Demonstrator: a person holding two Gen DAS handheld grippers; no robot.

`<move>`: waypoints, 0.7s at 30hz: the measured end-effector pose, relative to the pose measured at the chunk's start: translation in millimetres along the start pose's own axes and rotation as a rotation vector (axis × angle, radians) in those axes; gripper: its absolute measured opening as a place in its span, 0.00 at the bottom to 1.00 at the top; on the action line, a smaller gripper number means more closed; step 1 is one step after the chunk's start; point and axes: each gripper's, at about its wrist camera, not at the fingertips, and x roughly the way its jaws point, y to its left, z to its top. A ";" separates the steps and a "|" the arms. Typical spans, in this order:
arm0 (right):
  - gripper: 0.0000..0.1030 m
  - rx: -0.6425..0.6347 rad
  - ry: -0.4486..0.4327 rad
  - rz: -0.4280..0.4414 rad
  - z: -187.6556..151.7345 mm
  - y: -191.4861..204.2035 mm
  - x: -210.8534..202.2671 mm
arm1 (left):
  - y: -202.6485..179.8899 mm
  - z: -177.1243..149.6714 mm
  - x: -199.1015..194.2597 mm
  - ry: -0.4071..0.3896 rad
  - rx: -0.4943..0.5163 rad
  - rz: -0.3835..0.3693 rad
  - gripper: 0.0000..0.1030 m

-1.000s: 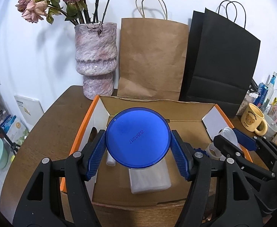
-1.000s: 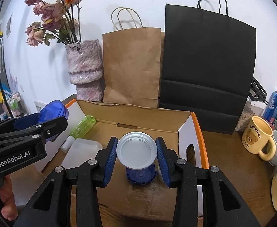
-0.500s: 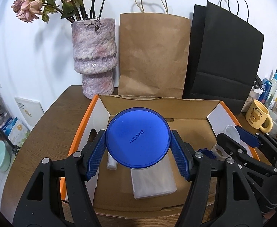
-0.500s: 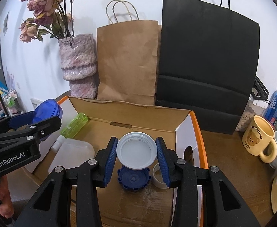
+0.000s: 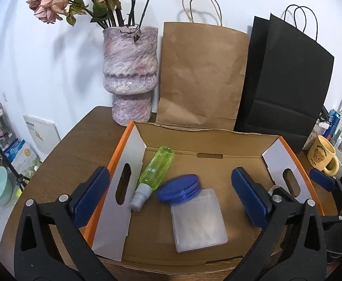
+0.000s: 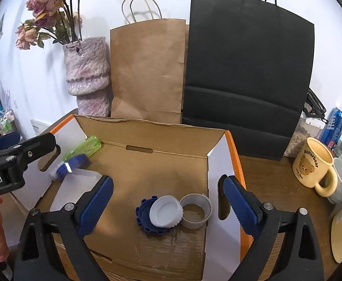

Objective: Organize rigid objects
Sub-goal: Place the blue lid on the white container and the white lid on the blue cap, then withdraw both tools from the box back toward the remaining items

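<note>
Cardboard box floor bare between lids.

Domestic room. Wooden table, vase of dried roses, paper shopping bags. Bear mug, drink cans.

Quick count: one cardboard box on the table. Inside it there's one green spray bottle, one clear square container, two blue lids, one white lid and one grey ring. Behind it, two paper bags, one brown and one black, plus one vase. Off to the right, one yellow bear mug.
</note>
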 end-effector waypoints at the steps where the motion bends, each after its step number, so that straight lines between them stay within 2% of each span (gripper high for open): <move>1: 0.96 -0.002 0.000 0.001 0.1 0.4 0.1 | -0.1 -0.2 0.2 0.001 0.001 0.000 1.00; 21: 0.96 -0.009 -0.005 0.009 -0.7 3.1 -4.6 | -1.5 -2.4 -6.0 -0.009 0.008 0.008 1.00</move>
